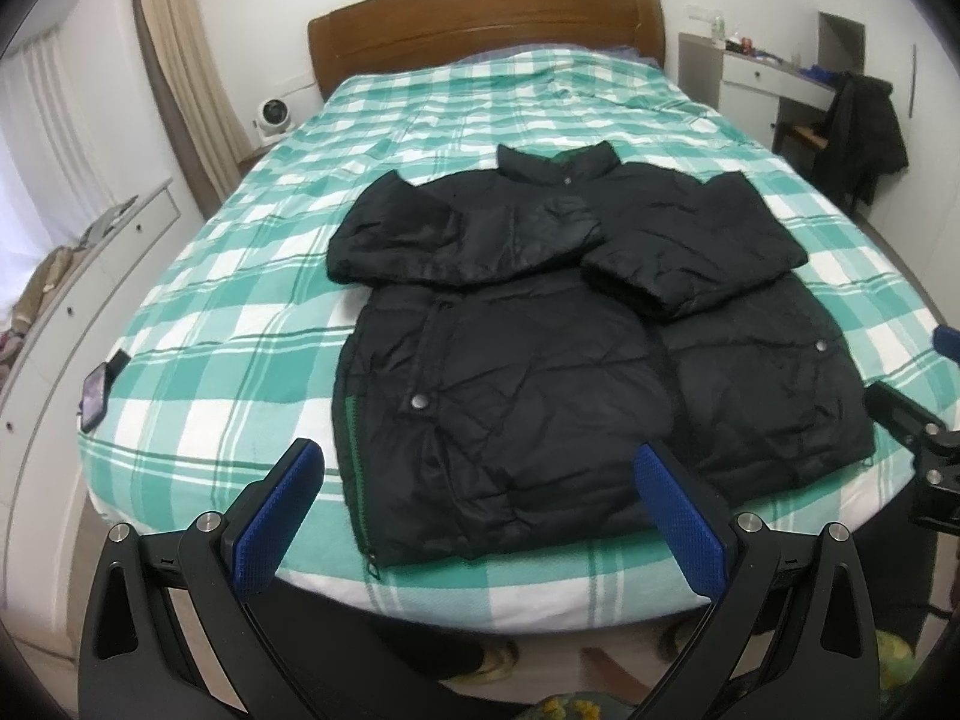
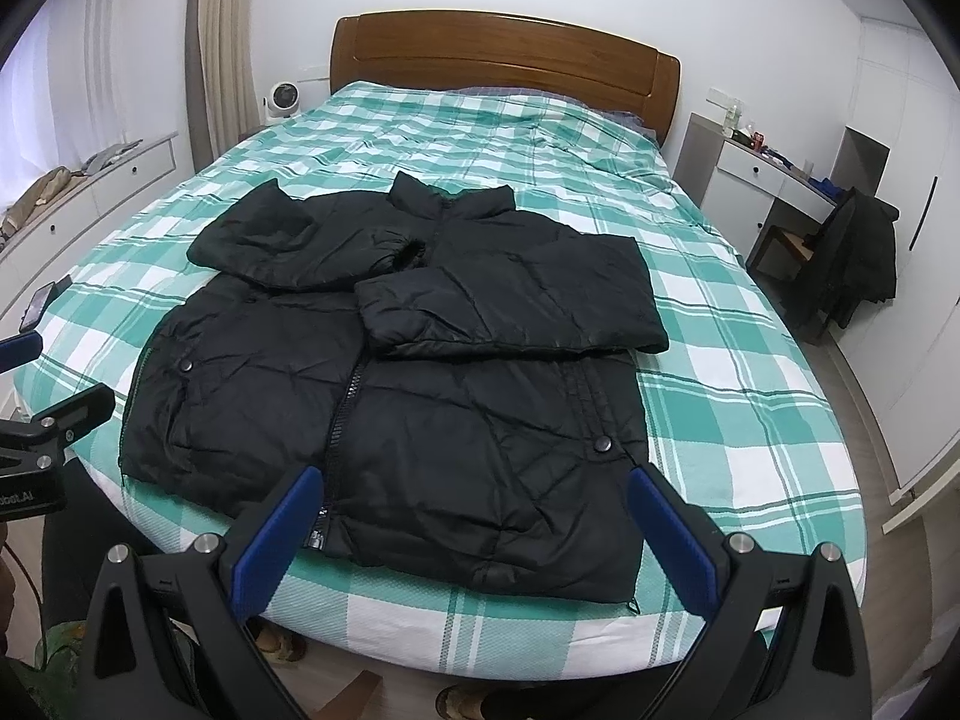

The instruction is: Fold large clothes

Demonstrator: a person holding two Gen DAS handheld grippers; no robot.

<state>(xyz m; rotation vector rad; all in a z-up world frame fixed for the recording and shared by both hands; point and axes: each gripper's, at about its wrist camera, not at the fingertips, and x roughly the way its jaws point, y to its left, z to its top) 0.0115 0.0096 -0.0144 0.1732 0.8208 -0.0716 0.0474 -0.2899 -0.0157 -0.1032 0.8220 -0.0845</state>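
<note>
— What do we count on the bed (image 1: 198, 276)?

— One black puffer jacket (image 1: 540, 396), lying flat on the green-and-white checked cover, collar toward the far wooden headboard (image 1: 486, 24), hem at the near edge. Both of its sleeves, two in all, are folded in across the chest: the left sleeve (image 1: 456, 240) lies farther back, and the right sleeve (image 1: 690, 252) has its cuff near the middle. We see two metal snaps on the lower front, one on each side, and one zipper running down the middle.

— Anything else on the cover?

— One dark phone (image 1: 96, 399) at the left edge, well apart from the jacket.

— And our tongs?

— Two pairs. The left tongs (image 1: 480, 516) hang over the near edge of the bed with the blue pads spread wide, holding nothing, above the left half of the hem. The right tongs (image 2: 474, 540) are likewise spread apart and empty, over the right half of the hem.

— Around the room?

— One small white fan (image 2: 279, 98) beside the headboard on the left, one white desk (image 2: 774, 174) far right, and one dark garment draped on a chair (image 2: 852, 258) next to it.
</note>
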